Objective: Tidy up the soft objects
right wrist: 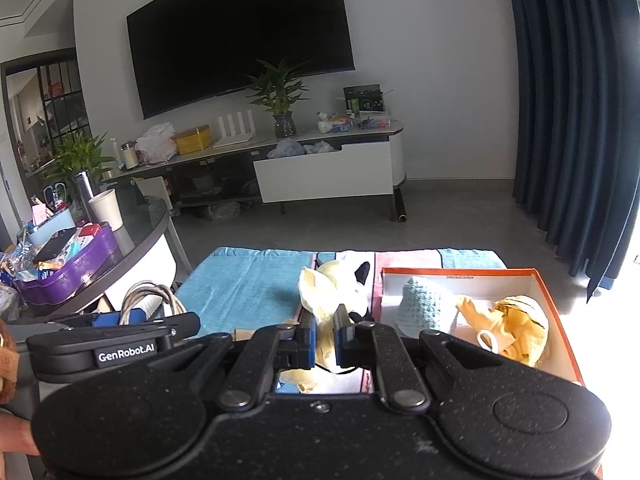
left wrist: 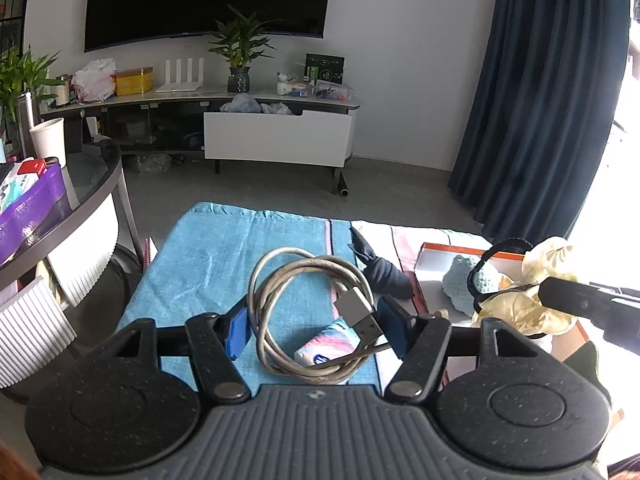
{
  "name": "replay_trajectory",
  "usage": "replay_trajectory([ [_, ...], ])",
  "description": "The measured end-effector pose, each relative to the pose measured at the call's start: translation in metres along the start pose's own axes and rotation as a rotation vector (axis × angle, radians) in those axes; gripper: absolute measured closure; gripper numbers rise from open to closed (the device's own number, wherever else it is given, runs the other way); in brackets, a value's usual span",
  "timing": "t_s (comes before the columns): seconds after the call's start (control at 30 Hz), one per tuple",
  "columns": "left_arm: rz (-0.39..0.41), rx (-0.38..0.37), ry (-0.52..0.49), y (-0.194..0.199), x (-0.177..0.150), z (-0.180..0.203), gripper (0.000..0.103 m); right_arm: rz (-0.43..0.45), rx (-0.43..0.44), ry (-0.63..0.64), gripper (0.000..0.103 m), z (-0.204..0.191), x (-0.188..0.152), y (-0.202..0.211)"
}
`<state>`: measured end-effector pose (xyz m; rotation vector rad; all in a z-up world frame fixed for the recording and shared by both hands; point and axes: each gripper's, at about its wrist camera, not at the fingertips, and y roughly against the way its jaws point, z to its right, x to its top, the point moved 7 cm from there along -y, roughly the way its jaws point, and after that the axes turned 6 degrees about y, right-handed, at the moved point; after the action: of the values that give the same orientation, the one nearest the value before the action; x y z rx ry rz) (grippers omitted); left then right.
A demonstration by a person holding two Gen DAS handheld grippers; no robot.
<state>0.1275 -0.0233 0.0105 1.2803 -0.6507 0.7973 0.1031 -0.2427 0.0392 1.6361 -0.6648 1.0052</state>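
Left gripper [left wrist: 314, 320] holds a coiled USB cable [left wrist: 308, 304] between wide-set pads above the blue towel [left wrist: 224, 264]. Right gripper [right wrist: 325, 330] is clamped on a pale yellow hair scrunchie [right wrist: 326, 292]; the orange box [right wrist: 560, 320] sits at its two o'clock.

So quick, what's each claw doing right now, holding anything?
Left claw: closed on the coiled USB cable, lifted above the blue towel.
Right claw: closed on the cream cloth item, beside the orange box.
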Motion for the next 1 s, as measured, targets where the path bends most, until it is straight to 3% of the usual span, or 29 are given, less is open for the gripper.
replay_trajectory([
  [1.0,-0.026,-0.047,-0.036,-0.003,-0.010,0.019,0.037,0.006,-0.053,-0.037,0.092,0.021,-0.010,0.013],
])
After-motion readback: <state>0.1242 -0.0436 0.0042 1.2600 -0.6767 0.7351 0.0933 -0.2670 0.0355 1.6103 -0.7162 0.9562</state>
